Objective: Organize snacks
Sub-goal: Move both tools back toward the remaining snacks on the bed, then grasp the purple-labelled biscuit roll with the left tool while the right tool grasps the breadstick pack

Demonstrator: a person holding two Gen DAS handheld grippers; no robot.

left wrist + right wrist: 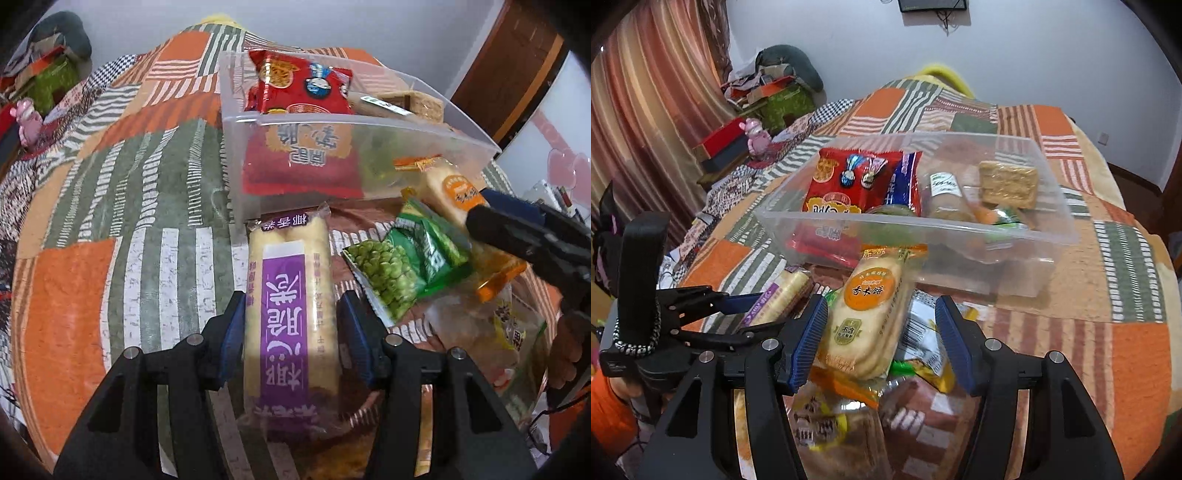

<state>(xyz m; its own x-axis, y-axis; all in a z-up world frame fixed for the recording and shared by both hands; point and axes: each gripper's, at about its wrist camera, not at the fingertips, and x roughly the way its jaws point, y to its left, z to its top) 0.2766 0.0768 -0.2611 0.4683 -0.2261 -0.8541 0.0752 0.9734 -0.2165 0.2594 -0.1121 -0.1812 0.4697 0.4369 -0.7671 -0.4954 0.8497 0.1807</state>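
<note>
A clear plastic bin (332, 123) (960, 229) on the patchwork cloth holds a red snack bag (299, 85) (846, 177) and several other packs. My left gripper (291, 332) is shut on a purple-labelled roll pack (288, 314), pads touching both its sides; the pack also shows in the right wrist view (779, 299). My right gripper (882, 339) is open around an orange-labelled rice cracker pack (868, 314) (454, 192) that lies on a snack pile. A green pea bag (402, 266) lies between the two packs.
The pile by the grippers has several more packs, one with a yellow label (816, 417) (513, 332). A pink toy (757, 136) and boxes (724, 144) lie at the far left. The cloth (122, 206) spreads left of the bin.
</note>
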